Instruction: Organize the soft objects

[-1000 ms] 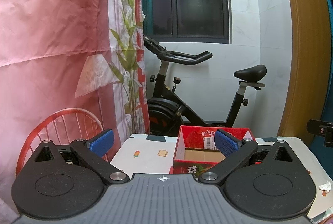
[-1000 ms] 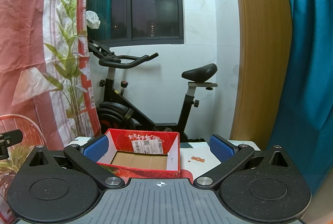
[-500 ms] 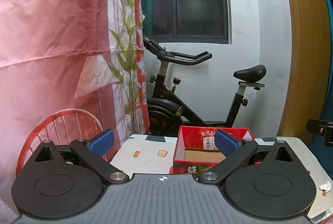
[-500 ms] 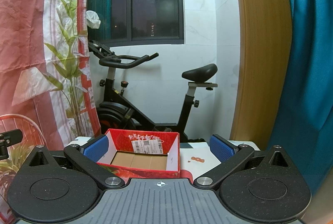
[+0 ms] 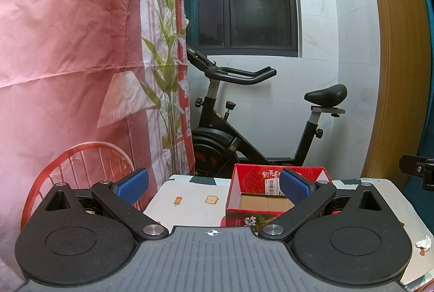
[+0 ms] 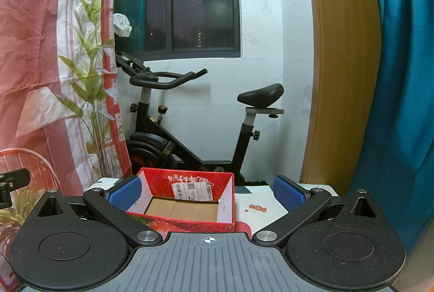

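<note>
A red cardboard box with a strawberry print stands open and empty on a table with a patterned white cloth. My left gripper hovers open over the table's near side, its right blue pad in front of the box. In the right wrist view the same red box lies ahead, and my right gripper is open with nothing between its blue pads. A small crumpled white scrap lies at the table's right edge. No other soft object shows.
A black exercise bike stands behind the table against the white wall. A pink printed curtain hangs on the left, a wooden door frame and a teal curtain on the right. Part of the other gripper shows at right.
</note>
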Available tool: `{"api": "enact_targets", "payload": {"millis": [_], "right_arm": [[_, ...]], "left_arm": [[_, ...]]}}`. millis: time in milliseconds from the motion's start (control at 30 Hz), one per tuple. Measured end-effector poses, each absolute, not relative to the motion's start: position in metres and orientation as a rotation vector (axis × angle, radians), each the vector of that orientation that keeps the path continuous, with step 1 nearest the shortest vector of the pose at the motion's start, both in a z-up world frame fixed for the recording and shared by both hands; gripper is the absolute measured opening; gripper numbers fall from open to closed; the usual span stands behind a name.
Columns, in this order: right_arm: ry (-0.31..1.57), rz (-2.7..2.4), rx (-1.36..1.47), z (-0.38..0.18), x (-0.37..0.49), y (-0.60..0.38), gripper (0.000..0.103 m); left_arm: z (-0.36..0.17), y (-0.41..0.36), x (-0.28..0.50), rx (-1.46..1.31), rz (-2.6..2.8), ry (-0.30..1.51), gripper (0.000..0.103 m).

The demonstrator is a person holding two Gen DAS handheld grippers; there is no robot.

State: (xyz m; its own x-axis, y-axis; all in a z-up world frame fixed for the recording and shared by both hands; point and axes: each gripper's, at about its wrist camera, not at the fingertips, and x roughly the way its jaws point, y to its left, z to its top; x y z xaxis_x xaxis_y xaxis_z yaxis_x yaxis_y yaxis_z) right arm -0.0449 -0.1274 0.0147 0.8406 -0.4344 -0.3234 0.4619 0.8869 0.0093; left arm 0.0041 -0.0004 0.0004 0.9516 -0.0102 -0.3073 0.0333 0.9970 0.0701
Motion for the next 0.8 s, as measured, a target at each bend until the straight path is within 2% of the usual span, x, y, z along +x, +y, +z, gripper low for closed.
{"api": "enact_targets", "payload": {"millis": [800], "right_arm": [[0.321,-0.468,0.097,0.0163,-0.0438,-0.1265,0.103]], "left_arm": [[0.0003,-0.0014,0.0040,0.073,-0.021,0.313,0.103]]}}
